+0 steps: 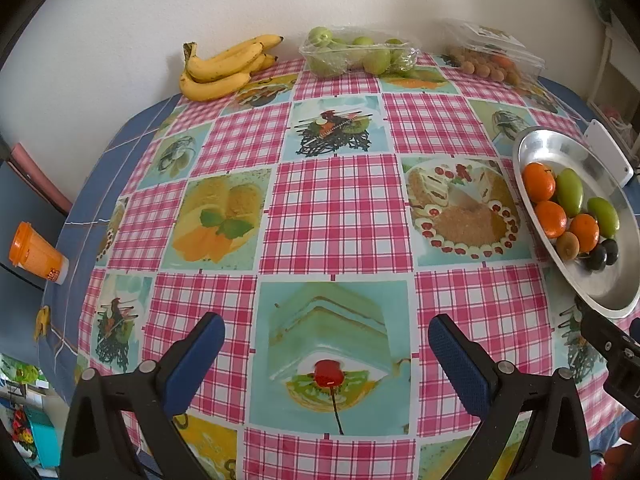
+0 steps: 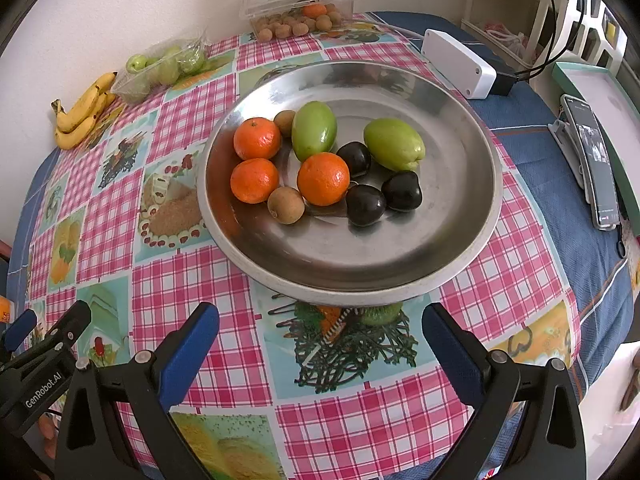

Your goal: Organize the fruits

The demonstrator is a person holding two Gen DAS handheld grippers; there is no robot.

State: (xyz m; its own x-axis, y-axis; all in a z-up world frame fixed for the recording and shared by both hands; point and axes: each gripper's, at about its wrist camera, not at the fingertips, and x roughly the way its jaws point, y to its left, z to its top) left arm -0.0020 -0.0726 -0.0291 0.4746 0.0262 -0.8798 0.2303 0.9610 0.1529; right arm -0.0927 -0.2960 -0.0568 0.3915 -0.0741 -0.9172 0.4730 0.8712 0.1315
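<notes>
While both grippers are hovering low over the near edge of the checkered tablecloth (image 1: 336, 208), neither one is holding anything. The left gripper (image 1: 326, 346) is sitting with its blue pads spread wide over a cake-and-cherry print, and the right gripper (image 2: 320, 336) is gaping just as wide, pointing straight at the metal bowl (image 2: 440, 240), which is sitting just beyond its fingertips. From the left wrist view that same bowl is lying off to the far right, well apart from the left gripper. Inside the bowl, three oranges (image 2: 323, 178) are clustering on the left side, two green oval fruits (image 2: 394, 143) are lying toward the far side, three dark plums (image 2: 365, 205) are grouping near the middle-right, and two small brown fruits (image 2: 286, 205) are tucking in next to the oranges. Way at the far edge by the wall, a banana bunch (image 1: 224, 66) is lying at the far left, a clear tray of green fruit (image 1: 352, 54) is sitting to its right, and a clear clamshell box (image 2: 298, 8) with small brown fruits and an orange is sitting further right. A white device (image 2: 458, 62) is lying past the bowl's far right, and a phone (image 2: 596, 160) is sitting at the right edge on the blue cloth.
</notes>
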